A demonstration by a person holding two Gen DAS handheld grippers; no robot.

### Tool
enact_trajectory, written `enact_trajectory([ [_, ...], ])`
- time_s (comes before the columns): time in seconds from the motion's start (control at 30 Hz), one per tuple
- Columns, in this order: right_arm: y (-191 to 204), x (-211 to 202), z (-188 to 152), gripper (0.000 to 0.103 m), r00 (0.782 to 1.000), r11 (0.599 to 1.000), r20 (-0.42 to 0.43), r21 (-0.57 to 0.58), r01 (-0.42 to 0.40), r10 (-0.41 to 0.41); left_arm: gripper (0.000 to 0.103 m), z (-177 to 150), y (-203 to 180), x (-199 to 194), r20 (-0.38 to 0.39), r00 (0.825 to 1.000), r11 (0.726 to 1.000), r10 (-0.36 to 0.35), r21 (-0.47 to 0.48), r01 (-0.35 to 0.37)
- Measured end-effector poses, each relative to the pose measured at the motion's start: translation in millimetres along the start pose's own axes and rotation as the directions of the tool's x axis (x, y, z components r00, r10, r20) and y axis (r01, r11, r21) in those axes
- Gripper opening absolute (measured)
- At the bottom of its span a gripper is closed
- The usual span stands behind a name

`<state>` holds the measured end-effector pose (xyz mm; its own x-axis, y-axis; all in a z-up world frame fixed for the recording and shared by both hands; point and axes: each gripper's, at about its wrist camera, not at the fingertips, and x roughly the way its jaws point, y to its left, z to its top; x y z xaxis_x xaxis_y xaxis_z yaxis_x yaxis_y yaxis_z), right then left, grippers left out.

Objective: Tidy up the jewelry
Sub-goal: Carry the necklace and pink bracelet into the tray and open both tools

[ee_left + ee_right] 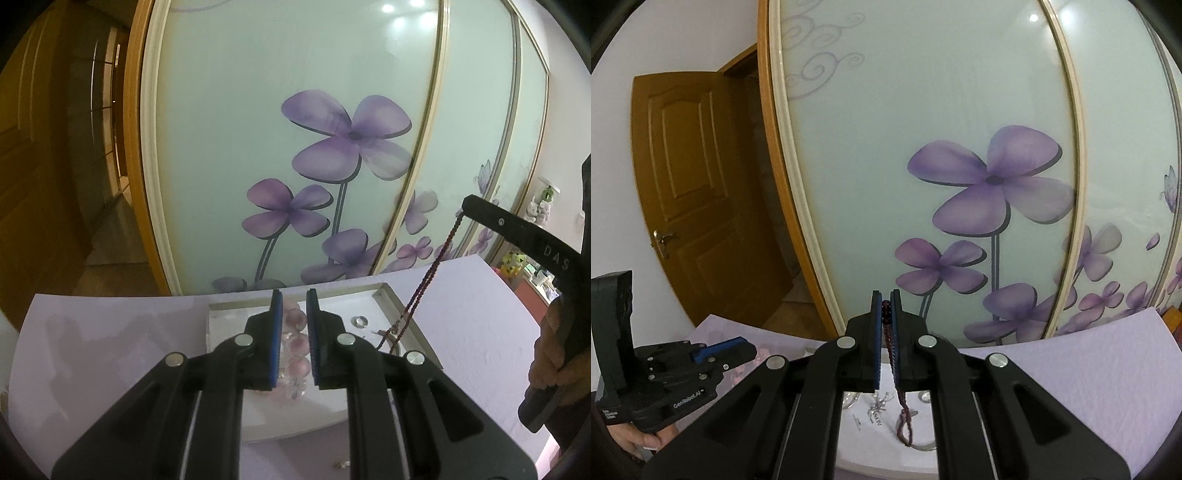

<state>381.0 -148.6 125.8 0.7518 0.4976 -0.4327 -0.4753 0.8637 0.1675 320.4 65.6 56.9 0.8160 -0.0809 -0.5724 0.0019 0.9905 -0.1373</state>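
A dark red beaded strand (886, 325) is pinched between the closed fingers of the right gripper (885, 306), its lower end hanging into the white jewelry box (384, 291) on the lilac table (110, 332). The left gripper (293, 306) is held narrowly parted above a pink bead bracelet (297, 343) in the box.

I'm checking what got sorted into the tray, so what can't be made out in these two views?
- Pink bead bracelet: left wrist view, mostly hidden between the left tool fingers.
- Dark red beaded strand: right wrist view, its top is hidden inside the right tool.
- Card print: too small to read.
- Tray: near edge covered by tools.
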Motion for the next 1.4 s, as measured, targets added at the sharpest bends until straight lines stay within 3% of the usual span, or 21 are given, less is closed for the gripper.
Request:
enact_trajectory([
  [0.17,-3.9,8.9,-11.7,0.009,0.999,1.000,-0.043,-0.004,0.018,-0.019,0.013,-1.0,-0.6,3.7,-0.012,1.000,1.000,-0.002,-0.002,0.002],
  [0.23,-6.5,10.5,-17.4,0.031,0.998,1.000,-0.060,0.003,0.021,-0.021,0.013,-0.9,-1.1,5.7,-0.016,1.000,1.000,-0.003,-0.002,0.003],
  [0.27,-8.0,10.2,-19.6,0.049,0.998,1.000,-0.063,0.008,0.025,-0.024,0.013,-1.3,-1.2,6.5,-0.018,1.000,1.000,-0.004,-0.001,0.004],
  [0.3,-9.7,8.1,-21.9,0.055,0.998,1.000,-0.060,0.016,0.027,-0.026,0.013,-1.7,-1.2,7.3,-0.021,1.000,1.000,-0.005,-0.001,0.005],
  [0.6,-20.1,-1.4,-41.7,0.055,0.995,0.998,-0.079,0.031,0.057,-0.055,0.013,-4.5,-3.8,22.4,-0.044,0.999,1.000,-0.008,-0.002,0.008],
  [0.97,-39.7,-1.8,-87.1,0.055,0.976,0.987,-0.183,0.084,0.134,-0.117,0.013,-13.4,-13.5,57.0,-0.100,0.995,1.000,-0.013,-0.008,0.012],
  [1.27,-41.2,0.8,-97.8,0.056,0.970,0.986,-0.212,0.093,0.140,-0.118,0.013,-20.2,-13.7,72.9,-0.133,0.991,1.000,-0.007,-0.023,0.004],
  [1.33,-39.6,1.8,-98.1,0.056,0.970,0.987,-0.214,0.088,0.138,-0.117,0.016,-20.1,-11.6,72.9,-0.126,0.992,0.999,-0.005,-0.032,0.001],
  [1.4,-37.6,1.2,-98.0,0.057,0.970,0.987,-0.213,0.083,0.136,-0.115,0.042,-19.7,-9.8,68.6,-0.115,0.993,0.999,-0.005,-0.040,0.000],
])
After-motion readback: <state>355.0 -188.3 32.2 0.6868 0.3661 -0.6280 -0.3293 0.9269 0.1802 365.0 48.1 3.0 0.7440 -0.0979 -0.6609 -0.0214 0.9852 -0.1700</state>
